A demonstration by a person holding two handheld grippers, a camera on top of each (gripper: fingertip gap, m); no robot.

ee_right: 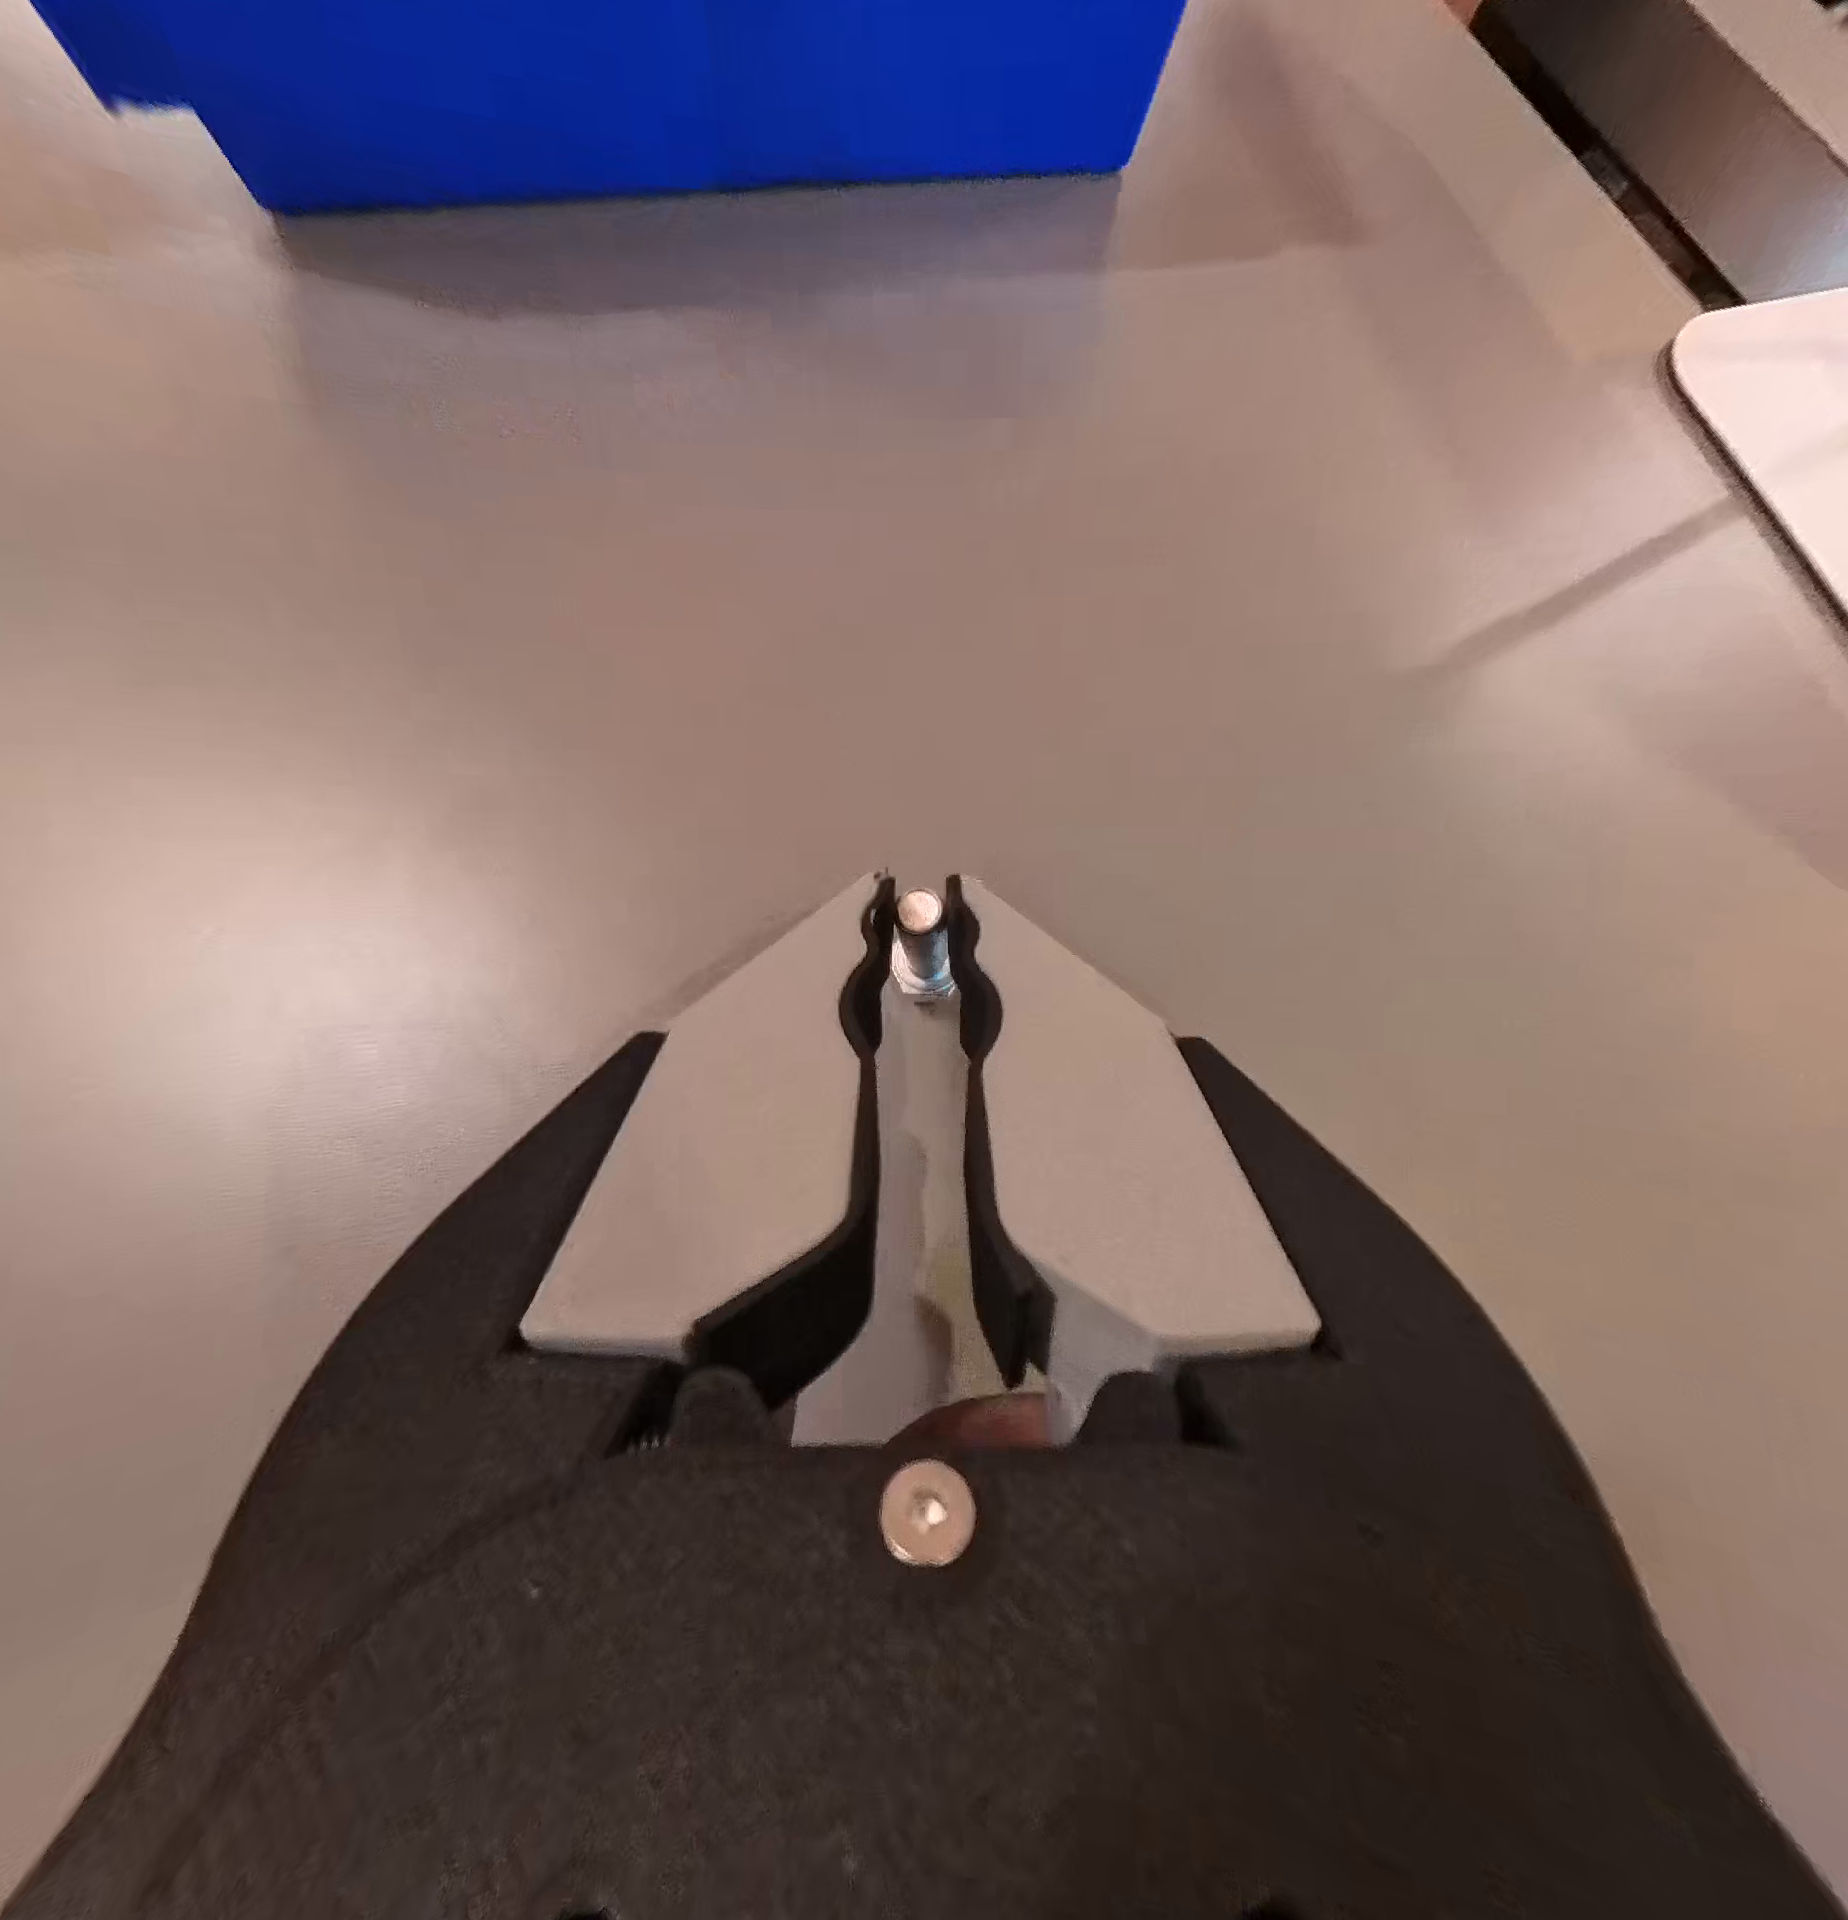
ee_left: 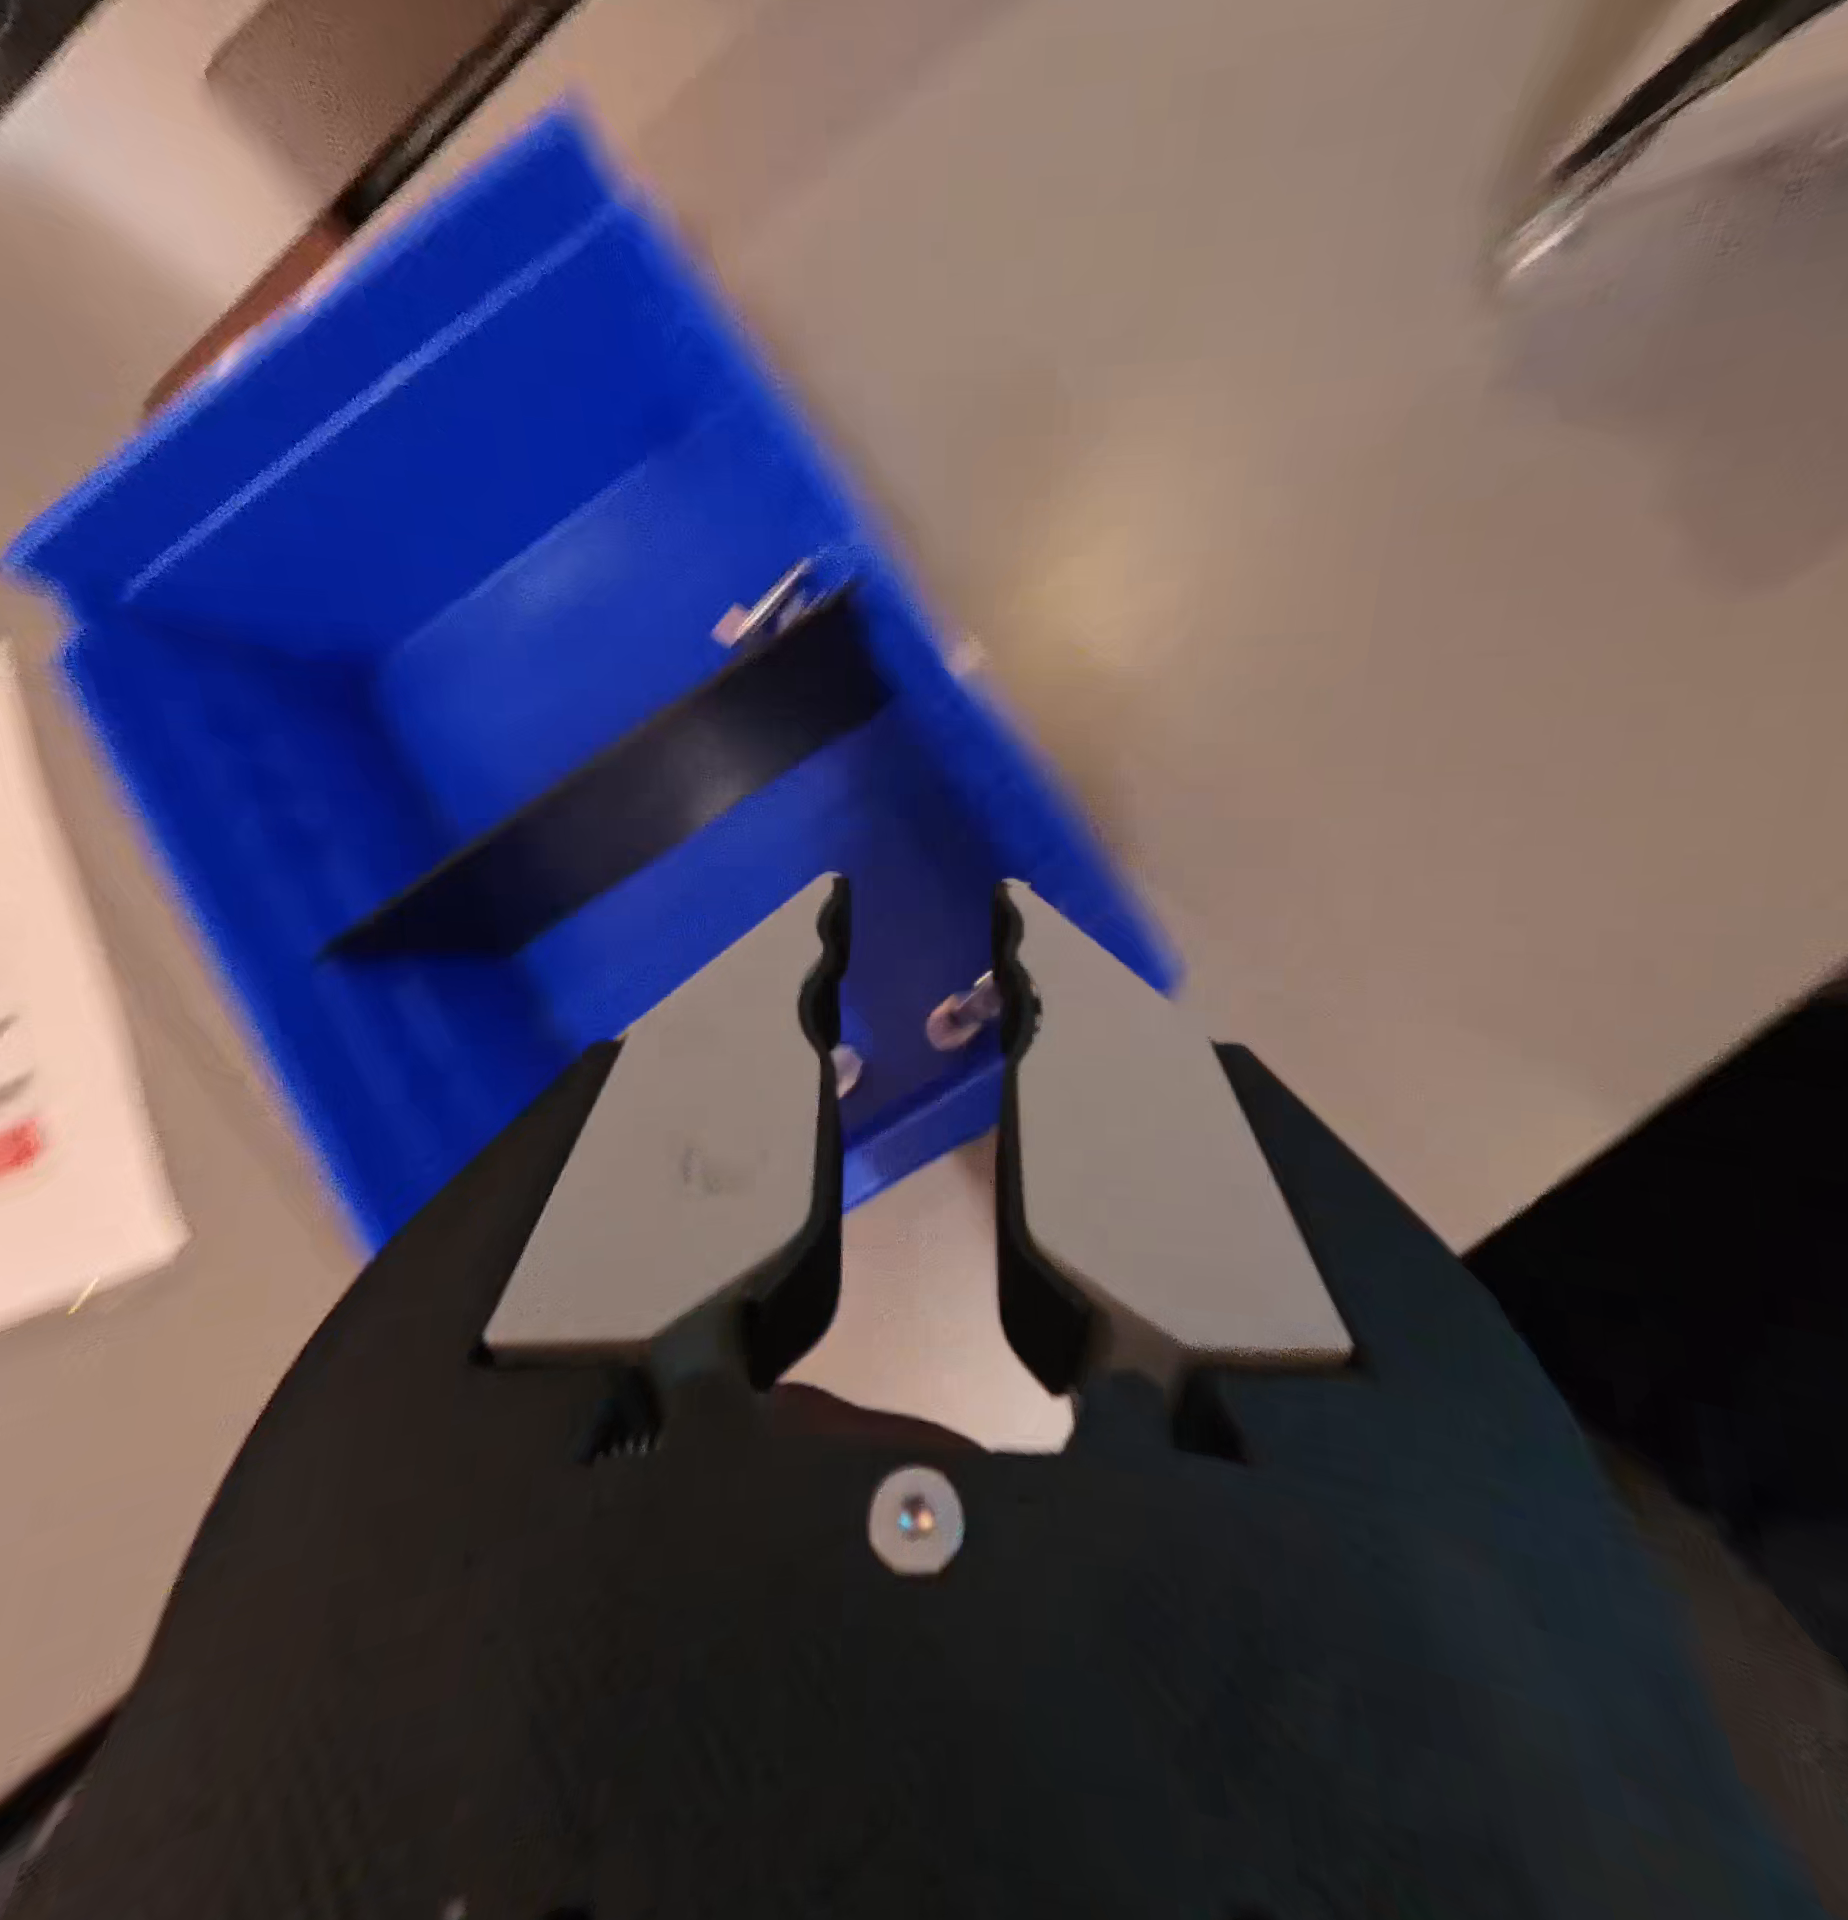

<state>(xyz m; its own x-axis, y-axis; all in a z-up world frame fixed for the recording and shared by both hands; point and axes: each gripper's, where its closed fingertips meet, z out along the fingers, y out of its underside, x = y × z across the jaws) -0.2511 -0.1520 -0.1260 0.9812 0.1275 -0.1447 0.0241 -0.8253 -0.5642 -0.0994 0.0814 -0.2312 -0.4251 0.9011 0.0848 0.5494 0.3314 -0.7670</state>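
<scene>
A blue plastic bin [ee_left: 307, 499] with a dark divider [ee_left: 629, 810] across its middle lies on the table; the left wrist view is blurred. Small silver metal parts lie in it, one in the far compartment [ee_left: 769, 613] and some in the near one [ee_left: 961, 1018]. My left gripper [ee_left: 920, 894] is open and empty, hanging over the near compartment. My right gripper [ee_right: 918, 888] is shut on a small silver bolt [ee_right: 920, 945], held upright between its tips just above the table. The blue bin [ee_right: 639, 94] stands well ahead of it.
A white sheet of paper [ee_left: 26, 997] lies left of the bin. A white rounded board [ee_right: 1803, 436] lies at the right edge of the table. A dark metal object [ee_left: 1647, 135] shows at the far right, blurred. The beige table [ee_right: 587, 623] spreads between. The grippers' ends are close to 30 cm from one another.
</scene>
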